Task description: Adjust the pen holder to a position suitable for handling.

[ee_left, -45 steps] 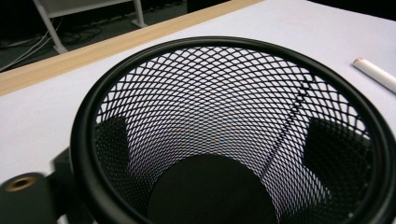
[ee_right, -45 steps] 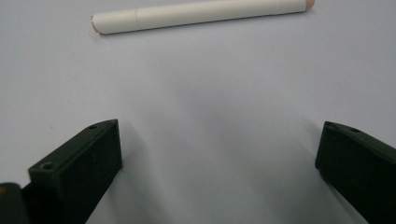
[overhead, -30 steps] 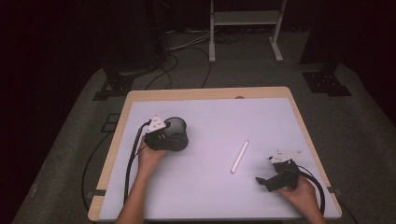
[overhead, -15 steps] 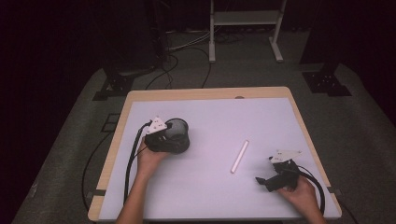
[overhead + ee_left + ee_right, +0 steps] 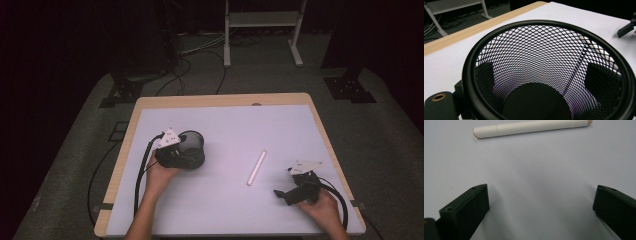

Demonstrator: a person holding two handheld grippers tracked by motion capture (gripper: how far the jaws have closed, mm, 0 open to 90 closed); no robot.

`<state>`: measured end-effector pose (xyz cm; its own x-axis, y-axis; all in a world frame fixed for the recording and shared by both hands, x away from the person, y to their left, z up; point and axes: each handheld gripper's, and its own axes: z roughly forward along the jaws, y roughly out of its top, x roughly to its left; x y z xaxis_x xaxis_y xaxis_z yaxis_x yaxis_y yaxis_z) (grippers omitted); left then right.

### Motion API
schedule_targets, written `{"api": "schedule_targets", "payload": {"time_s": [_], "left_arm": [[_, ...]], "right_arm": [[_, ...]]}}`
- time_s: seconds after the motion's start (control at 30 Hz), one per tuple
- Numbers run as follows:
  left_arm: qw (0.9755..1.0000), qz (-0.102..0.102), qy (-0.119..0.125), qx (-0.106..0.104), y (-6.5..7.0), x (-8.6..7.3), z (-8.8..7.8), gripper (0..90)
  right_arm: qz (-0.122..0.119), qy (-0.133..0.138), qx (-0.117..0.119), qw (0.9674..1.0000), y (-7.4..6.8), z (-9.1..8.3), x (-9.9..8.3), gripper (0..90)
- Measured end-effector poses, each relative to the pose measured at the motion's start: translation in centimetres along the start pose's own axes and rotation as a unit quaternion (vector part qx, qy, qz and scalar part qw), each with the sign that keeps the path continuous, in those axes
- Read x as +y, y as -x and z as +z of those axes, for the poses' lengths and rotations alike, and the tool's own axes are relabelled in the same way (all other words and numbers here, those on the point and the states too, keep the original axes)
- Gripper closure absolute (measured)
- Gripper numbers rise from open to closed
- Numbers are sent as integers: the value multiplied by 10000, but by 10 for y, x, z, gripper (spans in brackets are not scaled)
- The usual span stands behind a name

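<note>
Two grippers work at the near half of the table (image 5: 220, 112), one in each hand. Right gripper (image 5: 286, 196) sits low at the near right, right hand (image 5: 320, 207) behind it. Its jaws stand wide apart and hold nothing; in the right gripper view bare white surface lies between them. White stick (image 5: 531, 128) lies ahead of those jaws, crosswise to them, clear of both tips. In the high view the stick (image 5: 257, 167) rests flat near the table's middle, running near to far, apart from the right gripper and to its left.

Left gripper (image 5: 180, 152), held by the left hand (image 5: 160, 175), is farther up at the left. Black mesh cup (image 5: 544, 75) sits between its jaws: dark jaw shapes show through the mesh on either side, gripping the cup. Cup's mouth tilts toward the stick, well apart from it.

Beyond the table: cables (image 5: 200, 55) and a white stand (image 5: 262, 22) on dark floor.
</note>
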<state>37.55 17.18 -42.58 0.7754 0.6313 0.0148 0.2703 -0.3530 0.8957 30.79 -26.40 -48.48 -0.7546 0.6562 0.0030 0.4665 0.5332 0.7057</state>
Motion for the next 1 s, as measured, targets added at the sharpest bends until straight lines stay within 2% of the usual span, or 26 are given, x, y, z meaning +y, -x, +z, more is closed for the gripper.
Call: {"api": "schedule_targets", "payload": {"time_s": [0.5,0.8,1.0], "left_arm": [[9998,60,-65,-188,13,0,-1,89],[9992,97,-88,-368,23,2,2,89],[9989,65,-132,-450,30,2,4,89]], "right_arm": [[0,0,-2,10000,0,0,0,0],[-2,2,-2,10000,0,0,0,0],[-11,6,-1,10000,0,0,0,0]]}}
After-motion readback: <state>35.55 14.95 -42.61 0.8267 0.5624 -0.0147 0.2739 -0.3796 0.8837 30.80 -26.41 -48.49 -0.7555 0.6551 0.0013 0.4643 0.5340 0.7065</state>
